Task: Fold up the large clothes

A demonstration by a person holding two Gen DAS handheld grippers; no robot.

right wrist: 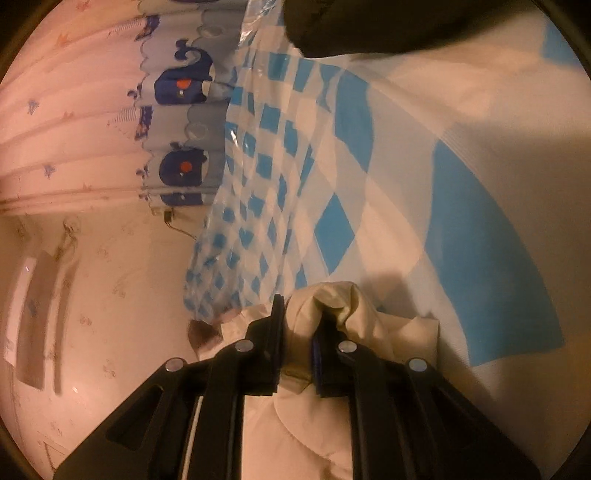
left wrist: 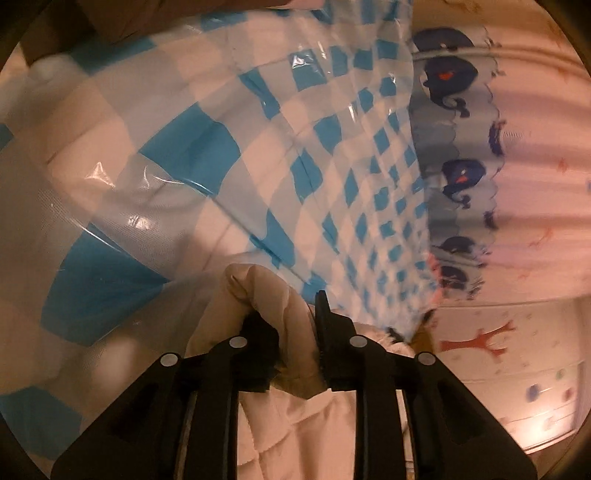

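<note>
A cream quilted garment [left wrist: 295, 424] hangs below my left gripper [left wrist: 288, 325], which is shut on a bunched fold of it. In the right wrist view my right gripper [right wrist: 301, 317] is shut on another bunched fold of the same cream garment [right wrist: 306, 435]. Both grippers hold the garment lifted above a surface covered with a blue-and-white checked plastic cloth [left wrist: 229, 147], which also shows in the right wrist view [right wrist: 406, 184]. The rest of the garment is hidden below the grippers.
A curtain with dark blue whale prints [left wrist: 454, 122] hangs past the checked cloth's edge; it also shows in the right wrist view [right wrist: 181, 122]. A pale drawer unit with coloured knobs [left wrist: 535, 398] stands nearby. A dark object [right wrist: 388, 26] lies at the cloth's far end.
</note>
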